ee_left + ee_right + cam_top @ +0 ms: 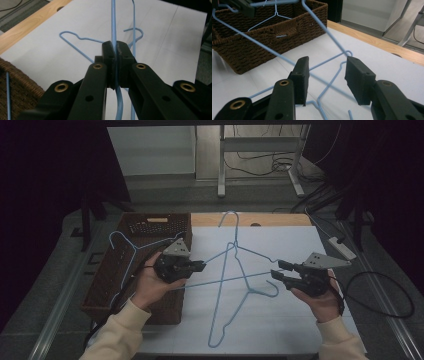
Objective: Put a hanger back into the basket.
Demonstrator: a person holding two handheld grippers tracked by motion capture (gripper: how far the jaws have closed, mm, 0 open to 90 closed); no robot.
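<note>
Blue wire hanger, lifted over the bench's left part beside a brown wicker basket, is clamped in the left claw; the right claw stands apart, gripping nothing.

- High view dim, dark vignette at both sides; white worktop is the brightest patch, evenly lit, no glare.
- Soft faint shadows around it.
- Gripper views brighter; near black tongs slightly soft, background past the worktop blurred.
</note>
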